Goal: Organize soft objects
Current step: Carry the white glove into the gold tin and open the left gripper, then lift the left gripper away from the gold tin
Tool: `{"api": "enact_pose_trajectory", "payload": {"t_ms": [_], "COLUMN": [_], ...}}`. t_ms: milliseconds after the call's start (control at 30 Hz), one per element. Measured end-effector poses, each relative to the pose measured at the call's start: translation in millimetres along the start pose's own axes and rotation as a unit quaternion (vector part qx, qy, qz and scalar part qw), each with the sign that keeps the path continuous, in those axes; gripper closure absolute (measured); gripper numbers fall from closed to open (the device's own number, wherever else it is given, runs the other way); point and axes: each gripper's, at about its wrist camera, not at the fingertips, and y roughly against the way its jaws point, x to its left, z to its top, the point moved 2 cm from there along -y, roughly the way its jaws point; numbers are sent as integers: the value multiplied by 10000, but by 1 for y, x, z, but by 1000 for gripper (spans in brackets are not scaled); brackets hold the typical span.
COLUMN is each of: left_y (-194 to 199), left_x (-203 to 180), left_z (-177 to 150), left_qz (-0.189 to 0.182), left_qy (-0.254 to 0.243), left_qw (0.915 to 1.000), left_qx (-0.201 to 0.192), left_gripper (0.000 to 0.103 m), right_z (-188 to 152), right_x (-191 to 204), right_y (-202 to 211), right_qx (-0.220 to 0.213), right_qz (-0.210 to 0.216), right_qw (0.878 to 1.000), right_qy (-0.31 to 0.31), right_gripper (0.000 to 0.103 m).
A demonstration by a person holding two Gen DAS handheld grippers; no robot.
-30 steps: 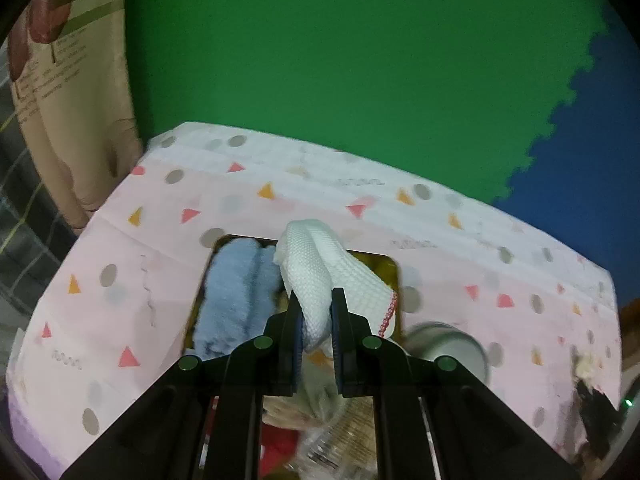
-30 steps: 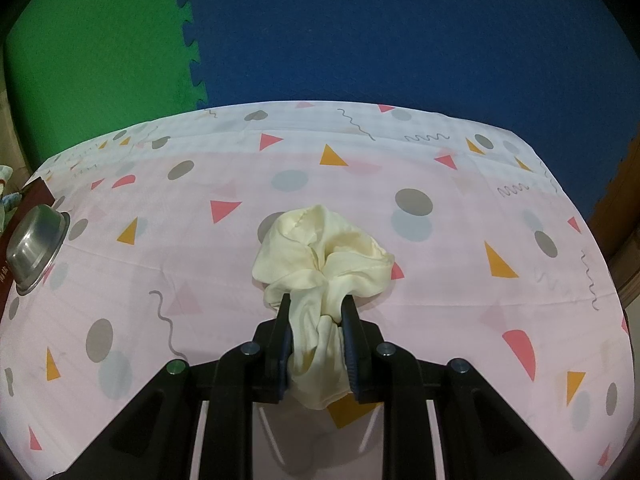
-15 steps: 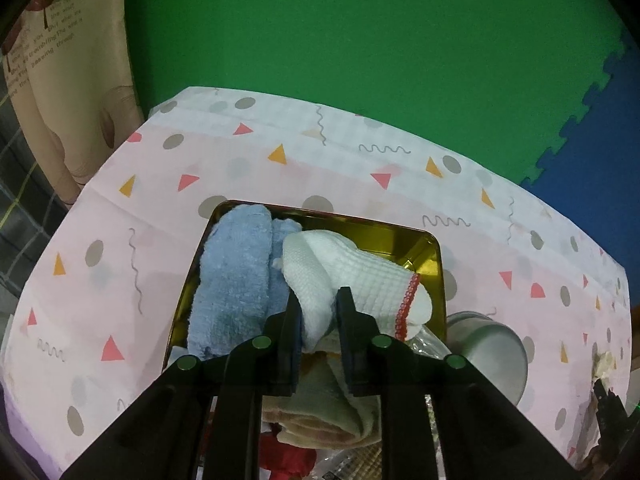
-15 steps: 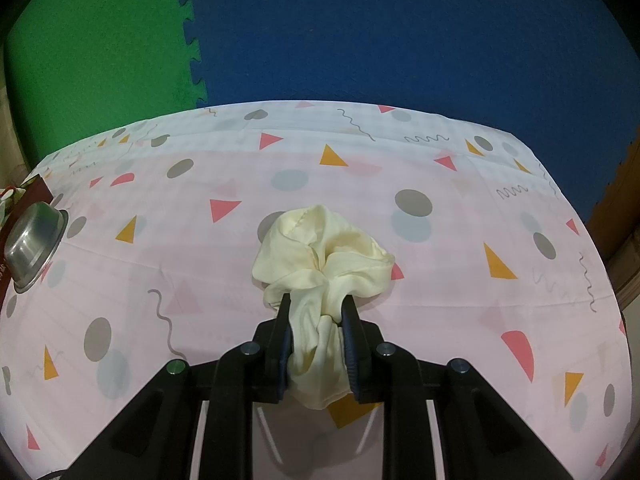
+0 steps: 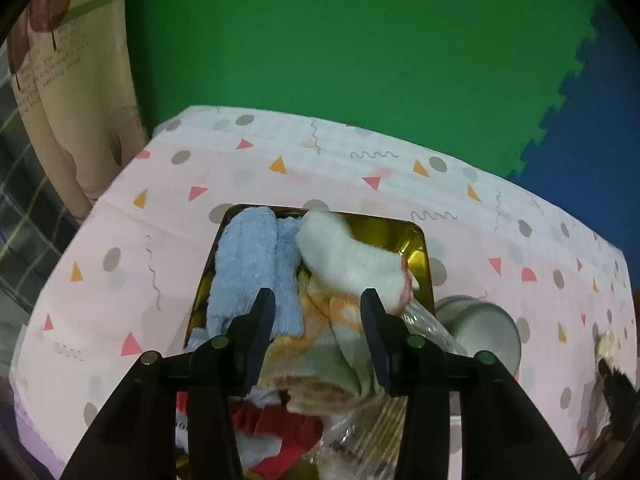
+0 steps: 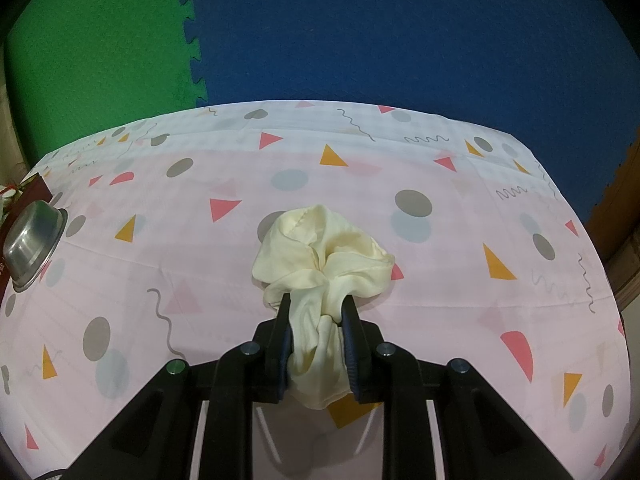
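In the left wrist view my left gripper (image 5: 318, 300) is open and empty above a gold tin (image 5: 418, 248). A white knitted sock with a red edge (image 5: 352, 258) lies in the tin beside a fluffy blue cloth (image 5: 256, 268), over an orange and green cloth (image 5: 320, 344). In the right wrist view my right gripper (image 6: 316, 304) is shut on a crumpled cream cloth (image 6: 320, 256) that rests on the pink patterned tablecloth (image 6: 180, 272).
A white cup (image 5: 484, 330) stands right of the tin. Red and white packaging (image 5: 276, 428) and clear plastic lie at the tin's near end. A steel bowl (image 6: 32, 244) sits at the table's left edge. Green and blue foam mats cover the floor beyond.
My left gripper has opened and let go of the white sock, which now lies in the tin. The right gripper and cream cloth have not moved.
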Motion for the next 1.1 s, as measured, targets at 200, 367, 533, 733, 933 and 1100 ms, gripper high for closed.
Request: {"api": "enact_pose_trajectory", "payload": {"t_ms": [200, 367, 533, 733, 933, 1100], "left_y": [32, 57, 71, 78, 75, 75], "left_x": [-5, -2, 7, 24, 43, 55], "left_z": [-18, -38, -64, -89, -104, -114], "left_qz": [91, 273, 426, 640, 870, 1085], "left_qy": [-200, -298, -295, -74, 288, 457], "left_qw": [9992, 9972, 9959, 9943, 9924, 9893], "left_qx": [-327, -623, -746, -854, -827, -860], "left_gripper": [56, 48, 44, 36, 32, 30], "right_z": [0, 0, -1, 0, -3, -2], "right_x": [0, 1, 1, 3, 6, 25], "right_y": [0, 0, 0, 2, 9, 26], "right_qx": [-2, -4, -7, 2, 70, 14], "right_qz": [-18, -38, -56, -107, 27, 136], "right_qw": [10000, 10000, 10000, 9999, 9995, 9997], "right_qy": [23, 37, 55, 66, -292, -226], "right_gripper": [80, 80, 80, 80, 82, 84]}}
